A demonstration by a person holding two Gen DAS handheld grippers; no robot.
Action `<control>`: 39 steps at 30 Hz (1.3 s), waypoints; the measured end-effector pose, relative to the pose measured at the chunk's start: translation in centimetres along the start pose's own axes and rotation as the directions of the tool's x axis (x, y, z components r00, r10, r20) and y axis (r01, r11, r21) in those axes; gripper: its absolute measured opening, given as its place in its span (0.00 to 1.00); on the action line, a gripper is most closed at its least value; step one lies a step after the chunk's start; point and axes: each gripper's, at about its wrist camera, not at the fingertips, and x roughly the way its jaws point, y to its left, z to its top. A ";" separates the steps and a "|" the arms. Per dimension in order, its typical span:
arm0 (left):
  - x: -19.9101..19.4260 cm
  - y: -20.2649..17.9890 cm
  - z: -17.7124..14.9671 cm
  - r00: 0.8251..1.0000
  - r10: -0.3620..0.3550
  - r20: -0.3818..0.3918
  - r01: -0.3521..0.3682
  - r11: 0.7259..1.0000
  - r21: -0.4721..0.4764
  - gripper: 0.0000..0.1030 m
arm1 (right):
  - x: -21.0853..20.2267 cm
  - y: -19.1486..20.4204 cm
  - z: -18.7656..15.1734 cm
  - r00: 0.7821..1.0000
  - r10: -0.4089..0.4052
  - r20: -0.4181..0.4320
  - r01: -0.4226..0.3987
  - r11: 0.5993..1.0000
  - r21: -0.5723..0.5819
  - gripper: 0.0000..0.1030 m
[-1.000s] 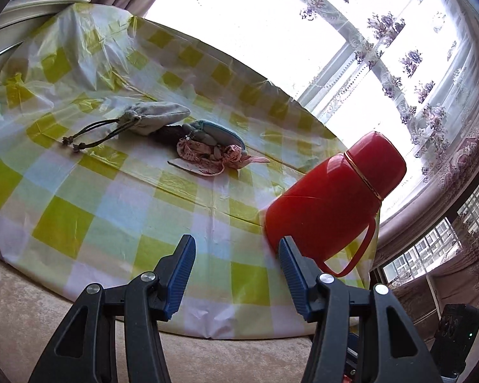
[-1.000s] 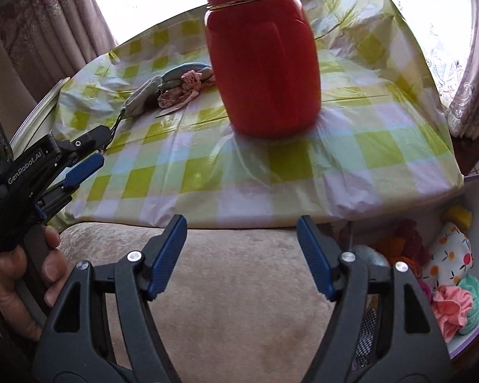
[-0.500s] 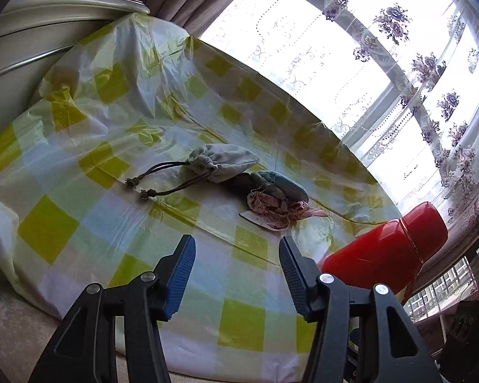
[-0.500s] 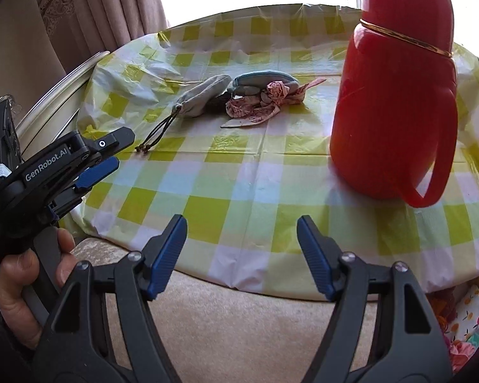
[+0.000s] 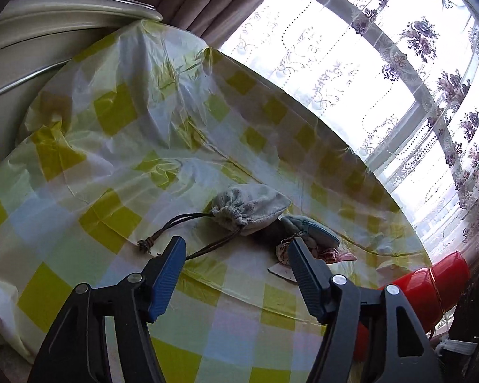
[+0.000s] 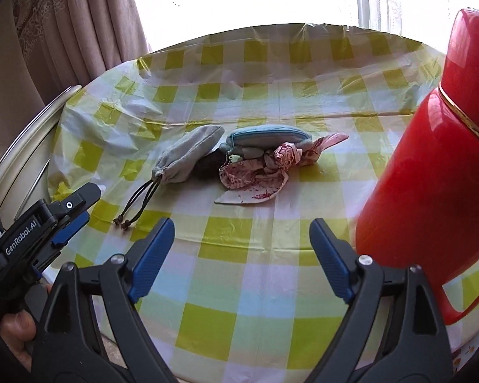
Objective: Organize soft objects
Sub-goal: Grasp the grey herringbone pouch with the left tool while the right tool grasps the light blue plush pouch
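While I look along the left wrist camera, these lines hold:
Left tool (image 5: 236,249): its jaws stand apart and are opening; I see nothing clamped between them, only the table beyond.
Grey drawstring pouch (image 5: 249,206): lies on its side on the table, beyond the fingertips, its dark cords (image 5: 175,228) trailing toward my left finger.
Blue zip purse (image 5: 316,231): just right of the pouch, partly hidden behind my right finger.
Pink patterned cloth (image 5: 330,255): bunched below the purse, touching it.
Table (image 5: 118,191): covered with a creased yellow-and-white checked plastic sheet.
Red flask (image 5: 431,287): at the right edge, behind the tool's right arm.
Window curtain (image 5: 415,63): sheer, flowered, behind the table.

From the right wrist camera I note:
Right tool (image 6: 242,234): jaws wide apart and opening, nothing between them; it hangs over the near part of the table.
Pouch, purse and cloth: the grey drawstring pouch (image 6: 188,156), blue zip purse (image 6: 268,135) and pink patterned cloth (image 6: 271,169) lie together mid-table, touching, with a dark item (image 6: 209,166) I cannot identify tucked between pouch and cloth.
Red flask (image 6: 431,191): upright at the right, well apart from the pile.
Left tool (image 6: 79,210): enters at the left edge, held in a hand (image 6: 16,325), tips short of the cords.
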 end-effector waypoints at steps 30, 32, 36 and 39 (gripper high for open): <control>18.1 -1.8 5.0 0.949 -0.010 -0.315 0.055 0.990 0.133 0.60 | 17.3 -4.3 9.1 0.981 0.080 -0.176 -0.065 0.994 0.088 0.87; 18.0 -2.0 4.8 0.946 -0.016 -0.323 0.067 0.987 0.148 0.55 | 17.2 -3.6 8.7 0.983 0.056 -0.175 -0.050 0.998 0.035 0.82; 17.1 -2.1 4.2 0.942 -0.021 -0.335 0.084 0.981 0.174 0.47 | 16.2 -3.0 7.7 0.982 0.064 -0.175 -0.063 0.998 0.009 0.72; 15.6 -1.4 3.4 0.937 -0.035 -0.347 0.096 0.983 0.158 0.44 | 15.2 -2.6 6.6 0.981 0.081 -0.176 -0.081 0.997 0.007 0.70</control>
